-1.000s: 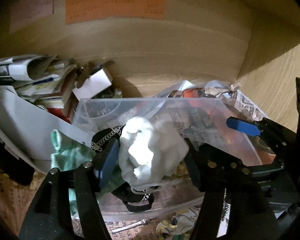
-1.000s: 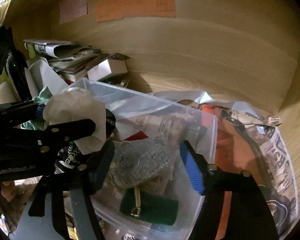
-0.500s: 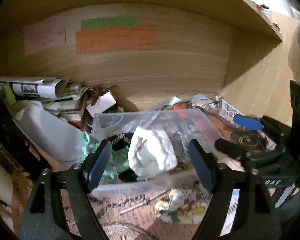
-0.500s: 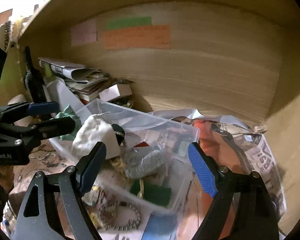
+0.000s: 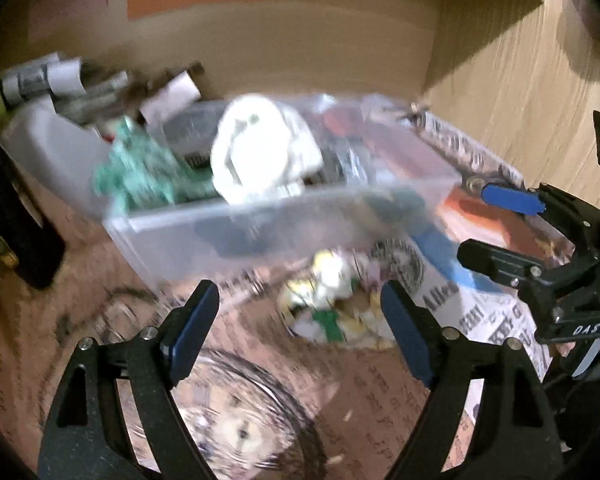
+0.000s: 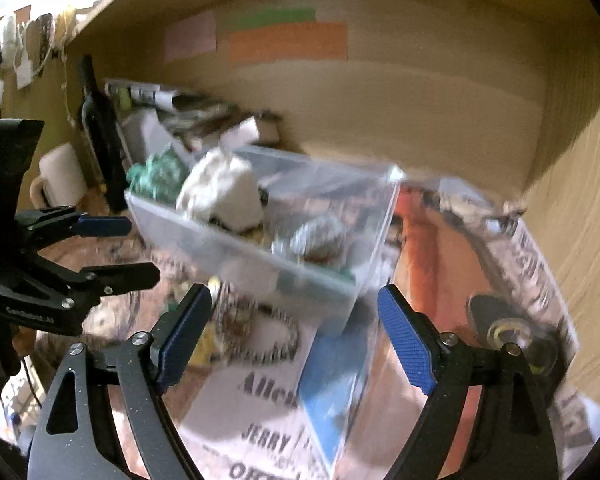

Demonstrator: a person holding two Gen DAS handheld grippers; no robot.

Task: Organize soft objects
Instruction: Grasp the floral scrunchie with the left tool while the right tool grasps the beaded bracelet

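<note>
In the upper middle of both views the clear box (image 5: 260, 216) holds a white cloth (image 5: 260, 152) and a green cloth (image 5: 148, 172), probably collected there for sorting. The left tongs (image 5: 300, 308) and right tongs (image 6: 296, 312) are spread and empty.

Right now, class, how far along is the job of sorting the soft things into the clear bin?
Done: the white cloth and green cloth sit in the clear bin. In hand: nothing; the left gripper and right gripper are both open and empty. Left: a crumpled yellow-white bundle lies outside, in front of the bin.
</note>
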